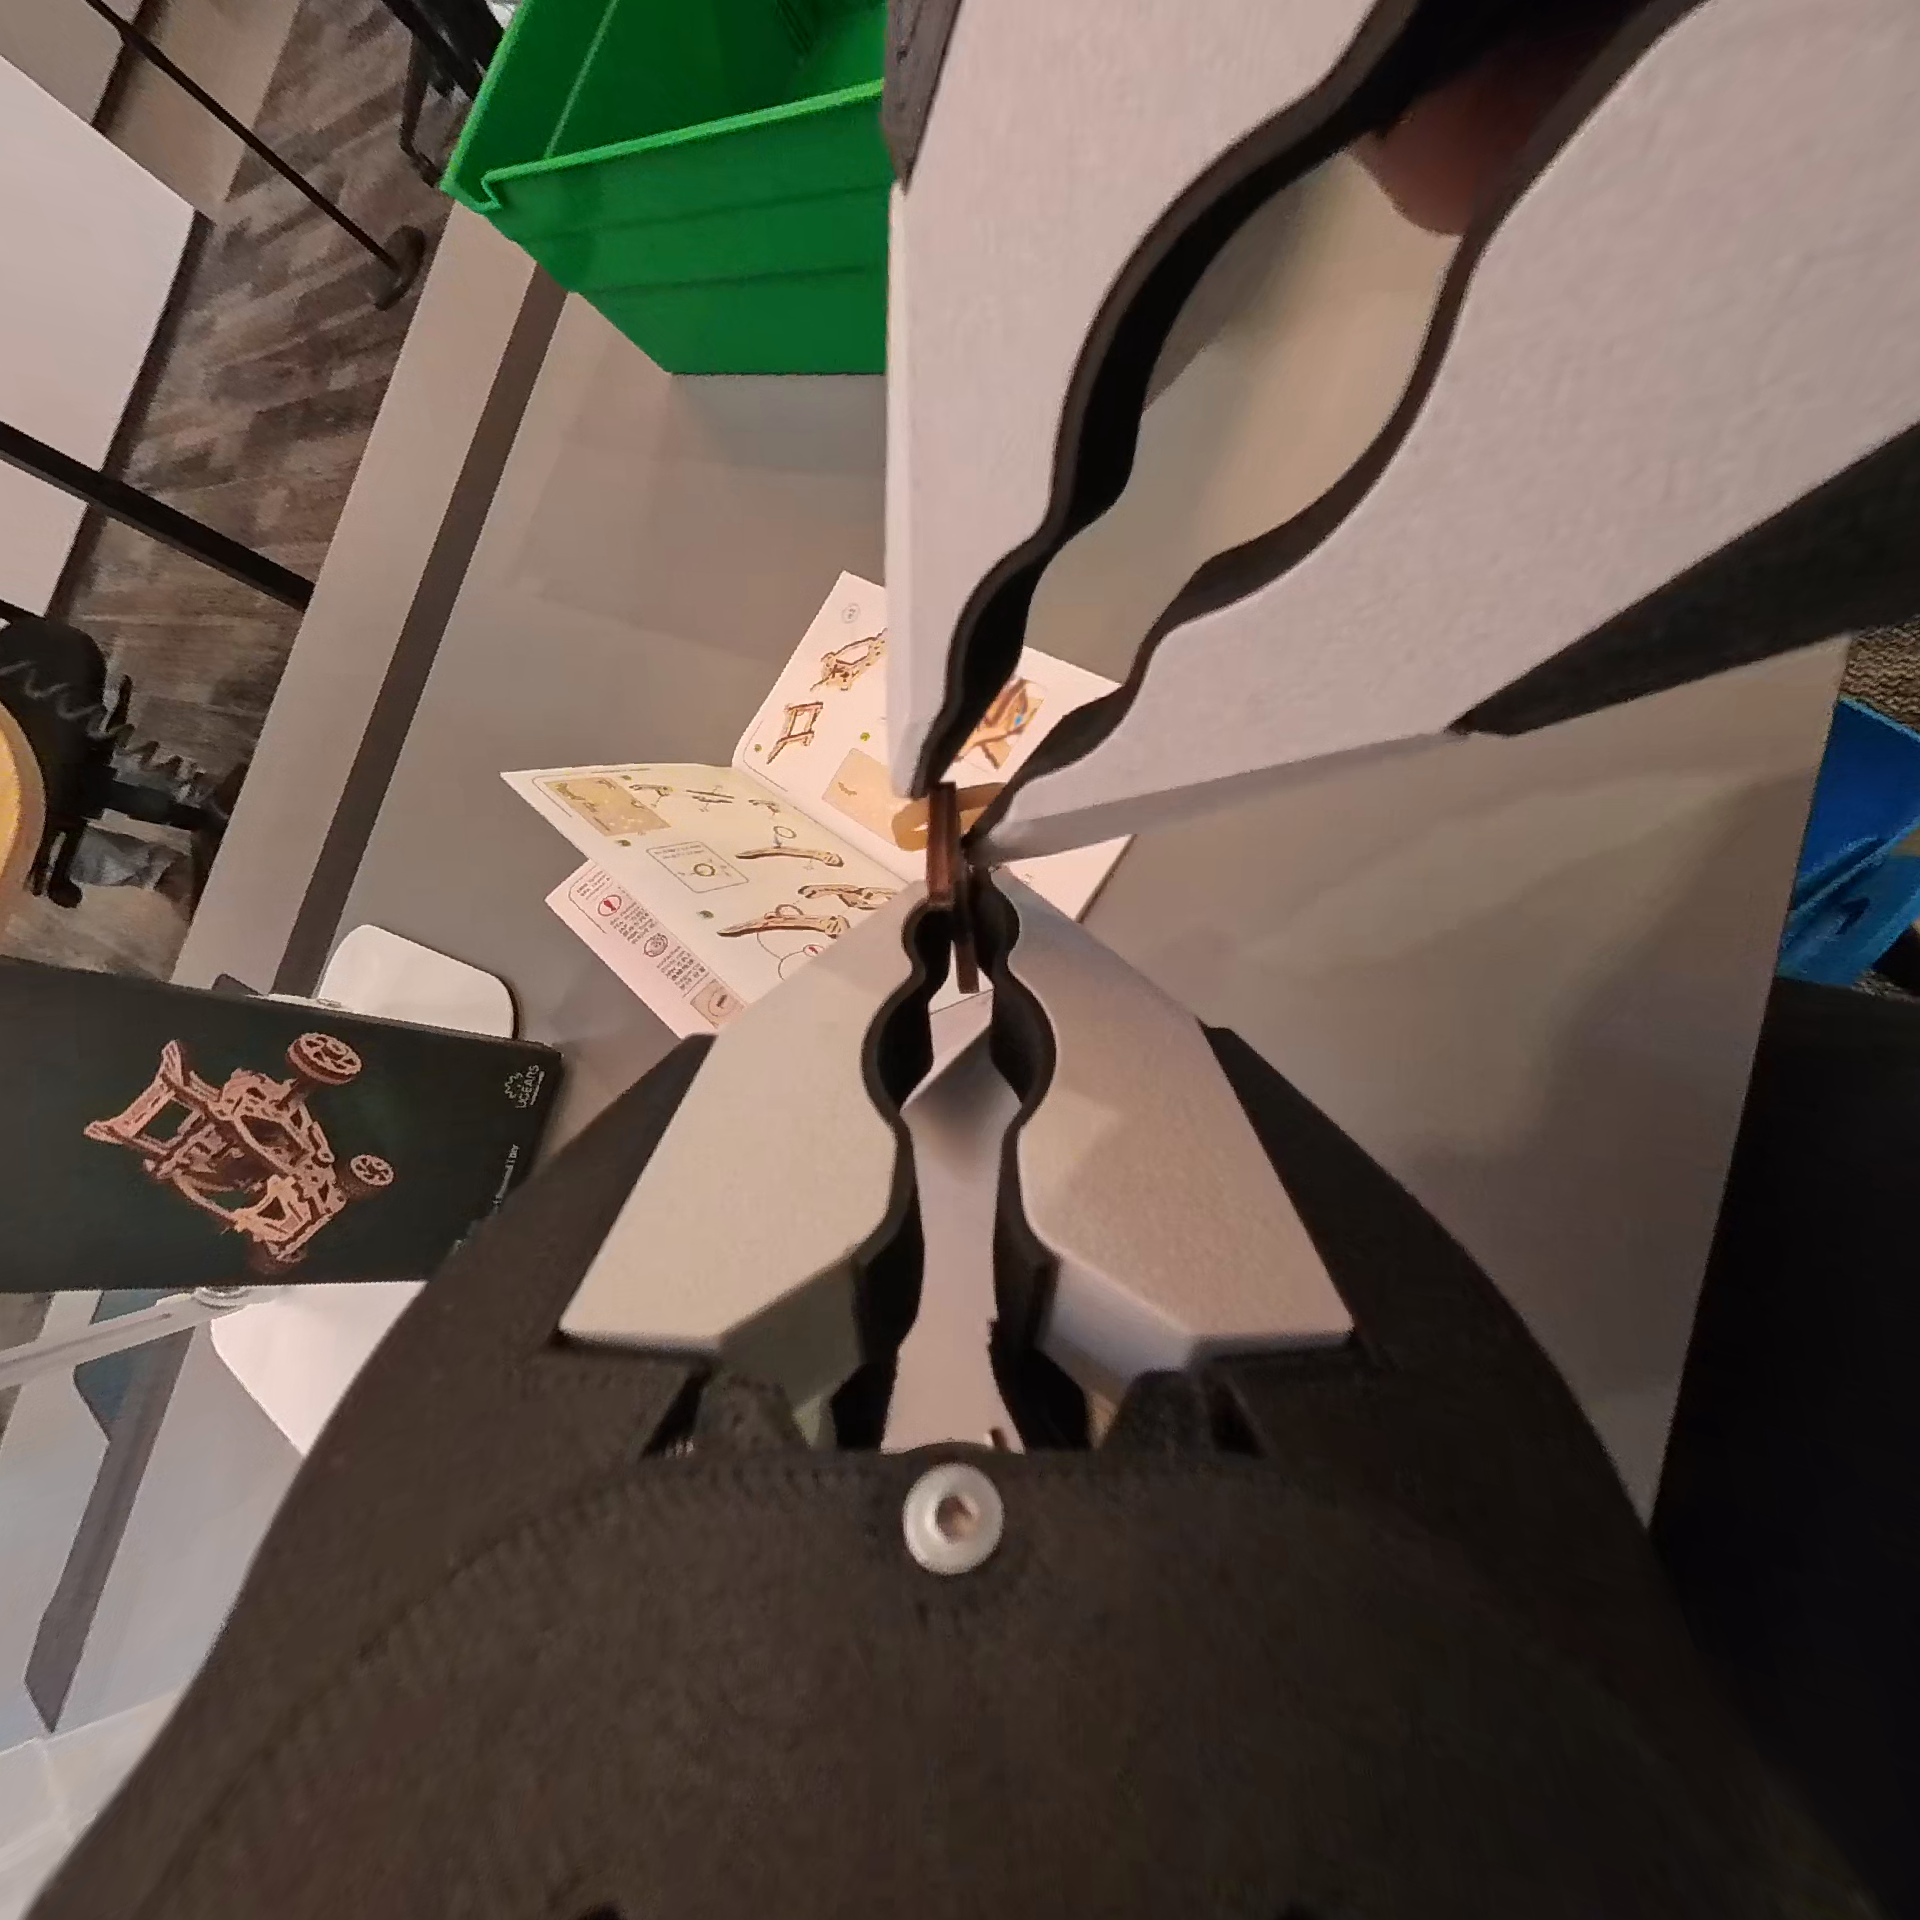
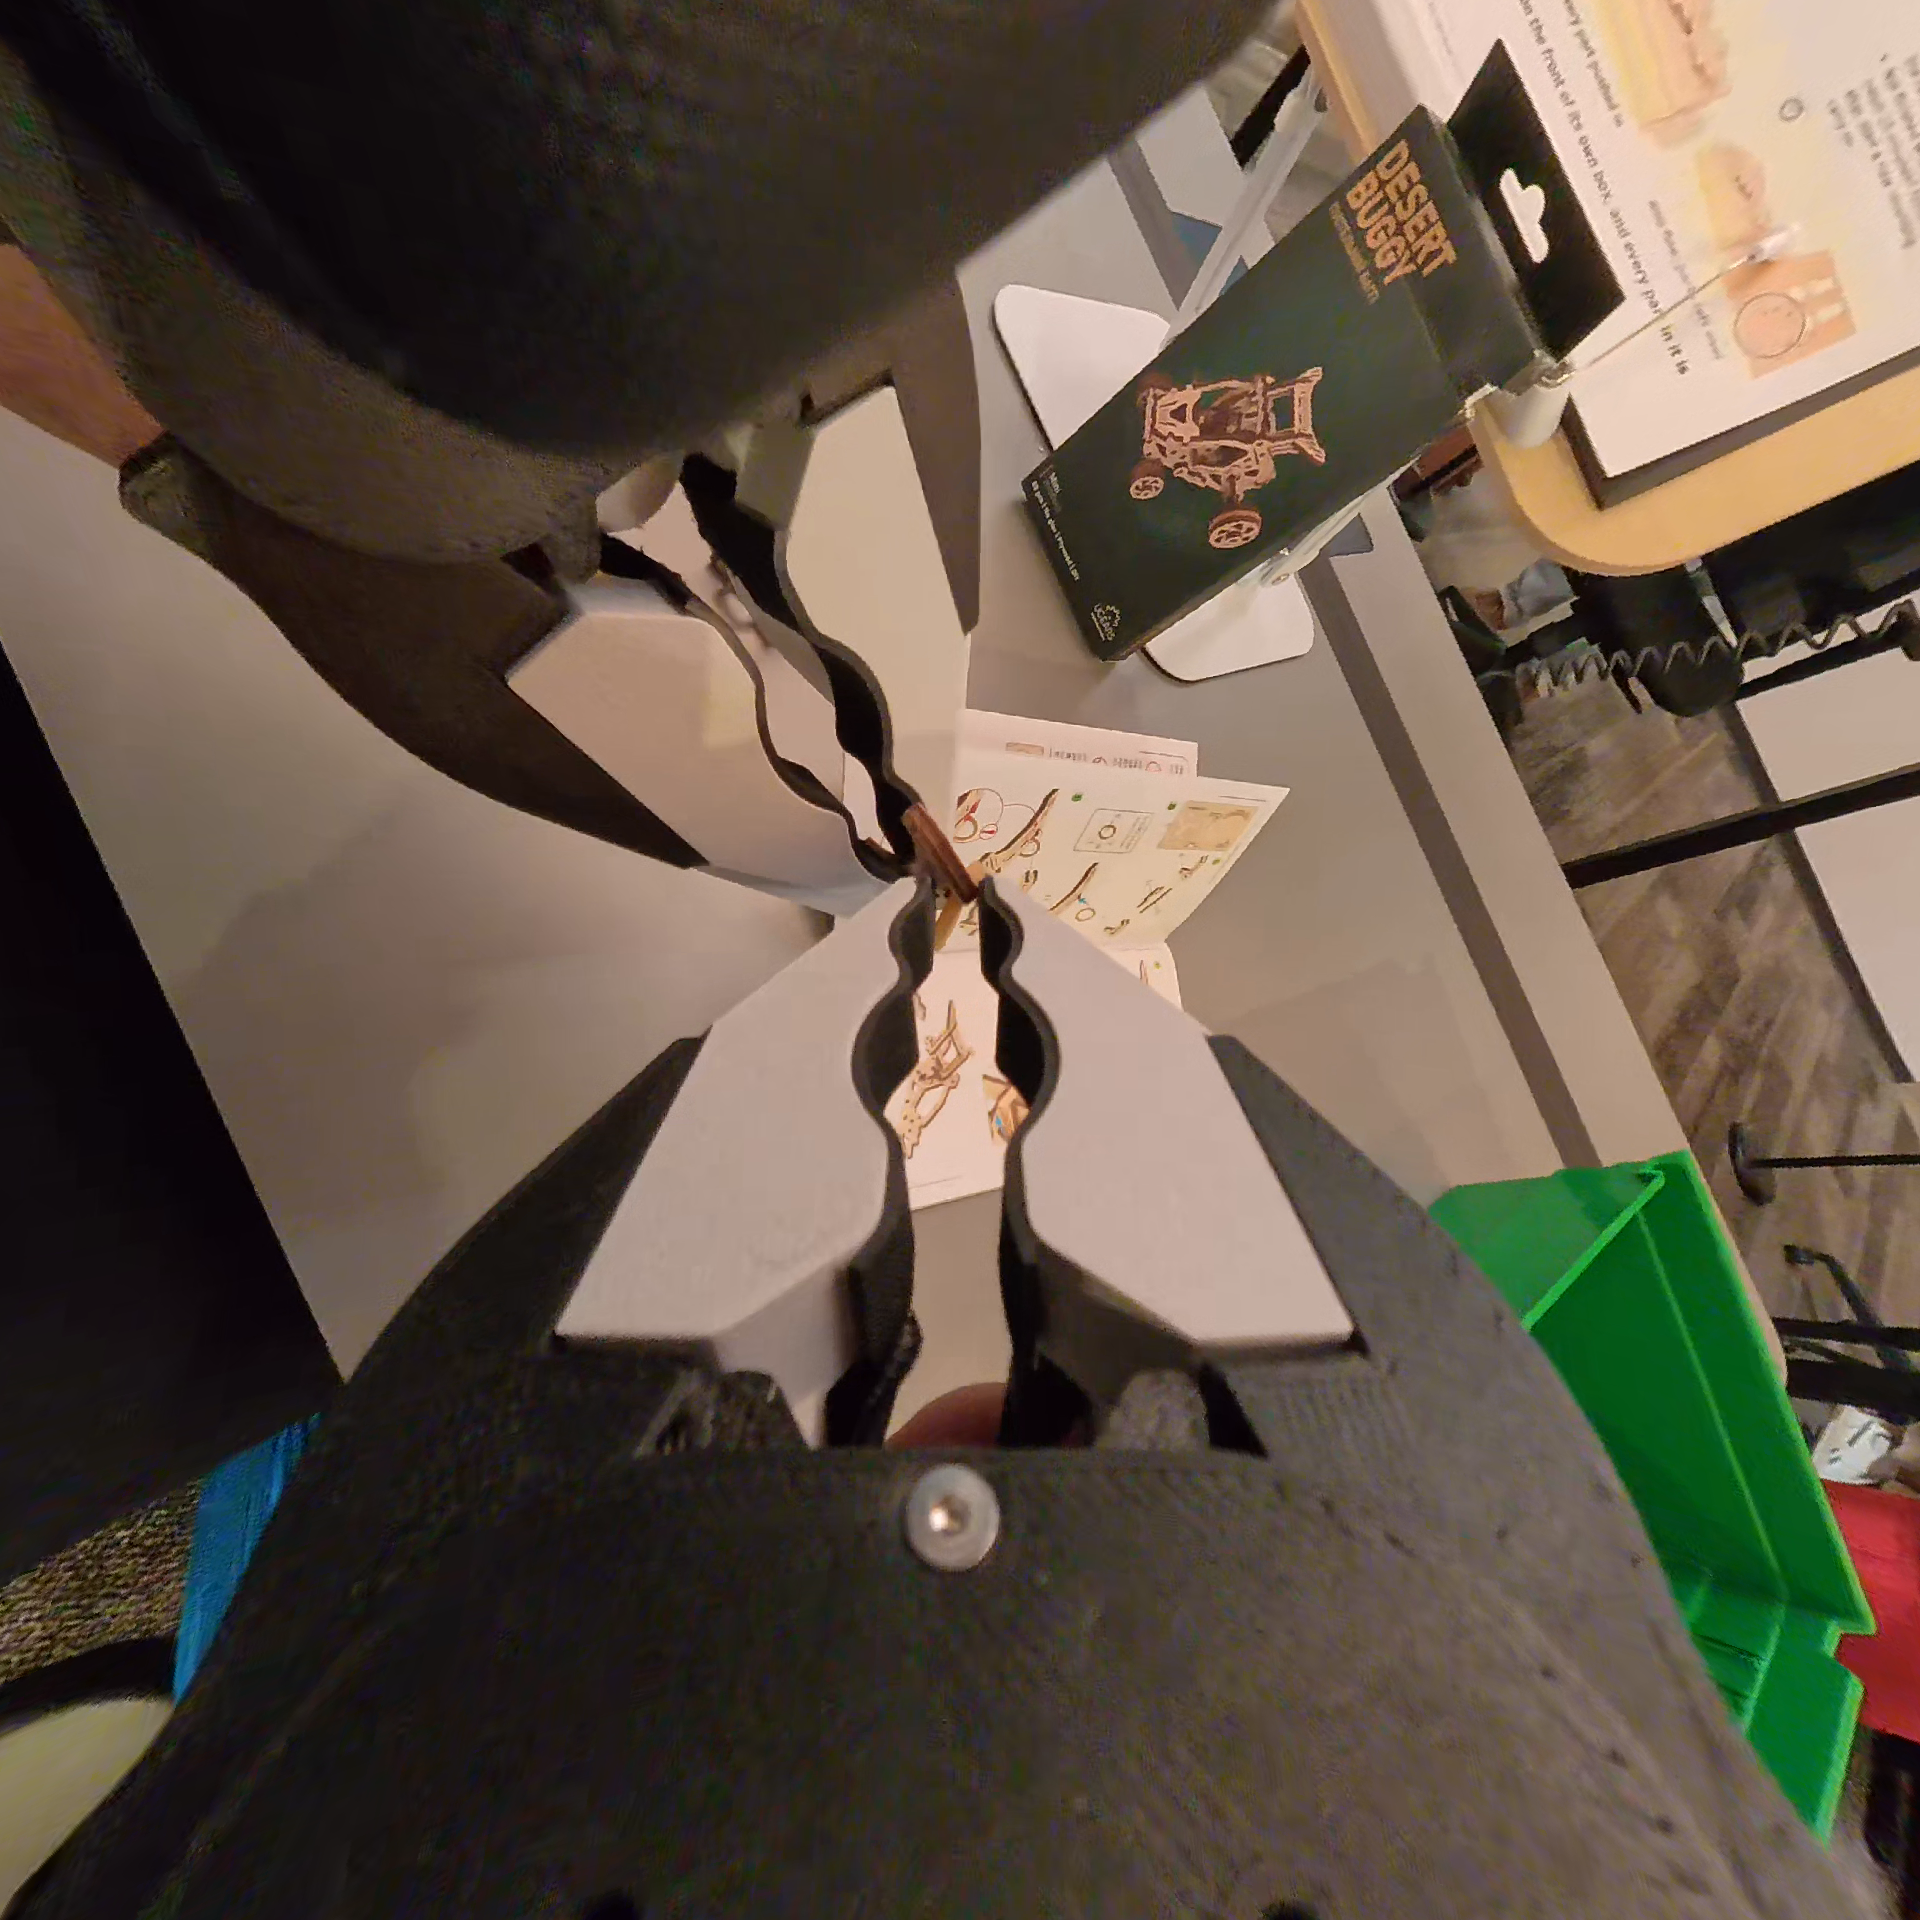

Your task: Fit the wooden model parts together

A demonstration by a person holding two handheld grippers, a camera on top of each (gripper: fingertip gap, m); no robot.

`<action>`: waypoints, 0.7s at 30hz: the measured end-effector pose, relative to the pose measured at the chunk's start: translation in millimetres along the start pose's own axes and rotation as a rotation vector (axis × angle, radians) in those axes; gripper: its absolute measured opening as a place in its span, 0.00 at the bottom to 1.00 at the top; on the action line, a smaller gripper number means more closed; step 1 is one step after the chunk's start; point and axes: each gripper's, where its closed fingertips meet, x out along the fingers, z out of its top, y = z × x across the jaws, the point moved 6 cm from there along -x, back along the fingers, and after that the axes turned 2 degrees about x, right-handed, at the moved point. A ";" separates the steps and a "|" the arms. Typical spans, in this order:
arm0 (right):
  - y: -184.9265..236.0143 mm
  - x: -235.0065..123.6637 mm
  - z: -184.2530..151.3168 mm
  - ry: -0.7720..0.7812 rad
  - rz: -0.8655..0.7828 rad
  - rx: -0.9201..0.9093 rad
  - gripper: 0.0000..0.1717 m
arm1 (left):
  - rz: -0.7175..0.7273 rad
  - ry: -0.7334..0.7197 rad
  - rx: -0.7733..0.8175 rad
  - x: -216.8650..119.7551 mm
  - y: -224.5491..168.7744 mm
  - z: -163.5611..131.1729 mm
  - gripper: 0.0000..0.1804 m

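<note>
Two grippers meet tip to tip above open booklet (image 1: 727, 831). Left gripper (image 1: 961, 935) pinches dark wooden strip (image 1: 943, 842); right gripper (image 2: 951, 904), nearly closed, pinches pale wooden piece (image 2: 948, 920). Joining step under way; next: align, press together.

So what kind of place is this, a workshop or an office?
Likely an office-like hobby or demo workspace: a grey table with an open assembly booklet, the model kit's dark box on a stand, and a green plastic bin.

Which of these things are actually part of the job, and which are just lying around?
In use:
- left hand-held gripper
- right hand-held gripper
- wooden parts
- instruction booklet

Lying about:
- green bin
- dark model box
- blue bin
</note>
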 end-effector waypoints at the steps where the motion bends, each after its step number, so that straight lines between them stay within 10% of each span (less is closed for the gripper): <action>1: 0.2 0.3 0.0 -0.001 0.006 -0.004 0.03 | -0.001 -0.004 0.007 -0.2 -0.1 0.2 0.01; 21: -19.4 -17.6 -1.4 -0.213 0.290 0.263 0.10 | -0.385 -0.338 -0.253 -11.7 4.1 2.1 0.01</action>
